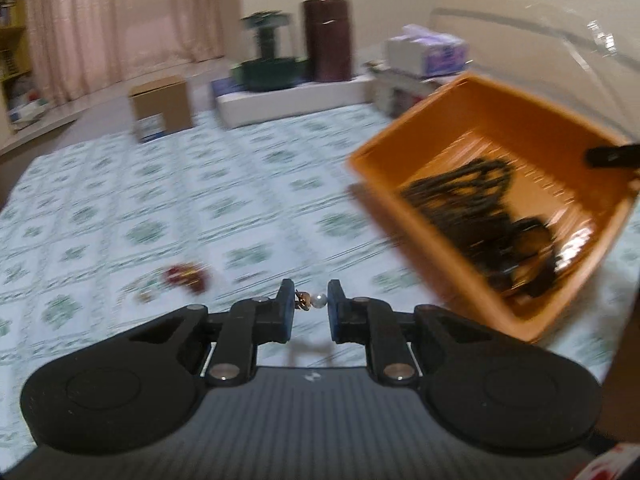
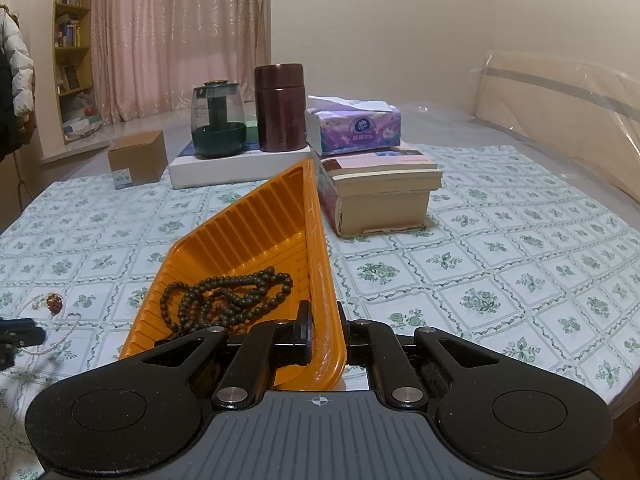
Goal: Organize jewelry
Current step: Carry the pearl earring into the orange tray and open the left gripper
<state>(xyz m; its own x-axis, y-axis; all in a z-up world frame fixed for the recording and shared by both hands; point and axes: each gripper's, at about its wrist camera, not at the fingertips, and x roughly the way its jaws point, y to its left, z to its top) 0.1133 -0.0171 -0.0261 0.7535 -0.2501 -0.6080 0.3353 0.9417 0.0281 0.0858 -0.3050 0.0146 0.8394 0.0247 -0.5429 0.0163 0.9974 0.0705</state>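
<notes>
One orange ribbed plastic tray [image 2: 248, 220] sits on the worktop, holding one string of dark wooden beads [image 2: 224, 296]. Behind the tray: one purple tissue box [image 2: 354, 128], one maroon cylindrical canister [image 2: 280, 108], one brown cardboard box [image 2: 138, 158], two stacked books [image 2: 380, 188].

L gripper [image 1: 310, 302] pinching pearl earring [image 1: 313, 301]; orange tray [image 1: 472, 128] at right.

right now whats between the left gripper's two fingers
In the left wrist view, a small pearl bead with a gold-coloured charm sits between the left gripper pads.
</notes>
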